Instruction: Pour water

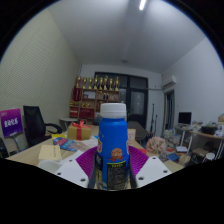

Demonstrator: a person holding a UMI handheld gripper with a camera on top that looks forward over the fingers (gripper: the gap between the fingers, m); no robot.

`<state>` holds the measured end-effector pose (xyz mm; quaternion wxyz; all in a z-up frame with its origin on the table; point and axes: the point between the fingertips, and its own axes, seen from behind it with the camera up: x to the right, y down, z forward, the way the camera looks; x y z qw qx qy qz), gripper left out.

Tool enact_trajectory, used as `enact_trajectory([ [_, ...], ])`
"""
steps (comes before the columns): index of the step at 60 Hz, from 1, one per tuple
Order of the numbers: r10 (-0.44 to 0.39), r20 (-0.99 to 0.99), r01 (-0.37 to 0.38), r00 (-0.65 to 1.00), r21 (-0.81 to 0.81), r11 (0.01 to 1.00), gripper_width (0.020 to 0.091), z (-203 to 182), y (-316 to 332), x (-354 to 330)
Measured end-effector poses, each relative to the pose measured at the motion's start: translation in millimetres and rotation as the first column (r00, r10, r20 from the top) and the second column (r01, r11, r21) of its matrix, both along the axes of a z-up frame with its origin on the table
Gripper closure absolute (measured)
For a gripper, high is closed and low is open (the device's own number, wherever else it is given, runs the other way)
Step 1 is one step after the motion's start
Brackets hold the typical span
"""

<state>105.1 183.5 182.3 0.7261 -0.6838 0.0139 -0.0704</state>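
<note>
A blue bottle with a white cap and a printed label stands upright between my fingers, lifted well above the table. My gripper is shut on the bottle, with the purple pads pressing its sides low on the body. The bottle's bottom is hidden below the fingers. No cup or other vessel for water shows.
A cluttered wooden table lies below and beyond the bottle, bearing a red gift box and small items. A black office chair stands at the left. A shelf with trophies lines the far wall, desks at the right.
</note>
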Motion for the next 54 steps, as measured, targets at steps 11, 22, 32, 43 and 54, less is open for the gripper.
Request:
enact_trajectory([
  [11, -0.005, -0.080, -0.001, 0.997, -0.073, 0.997, 0.0621, -67.0, 5.4, 40.5],
  [22, 0.045, -0.110, -0.048, 0.993, -0.027, 0.998, 0.0597, -81.3, 8.2, 47.5],
  [32, 0.072, -0.092, -0.073, 0.993, -0.001, 0.997, 0.0577, -78.3, 9.7, 45.9],
  [43, 0.081, -0.061, -0.087, 0.995, -0.110, 0.990, 0.0433, -93.6, 2.3, 41.0],
  [54, 0.066, 0.024, -0.061, 0.998, -0.168, 0.984, 0.0278, -93.8, -36.4, 49.0],
])
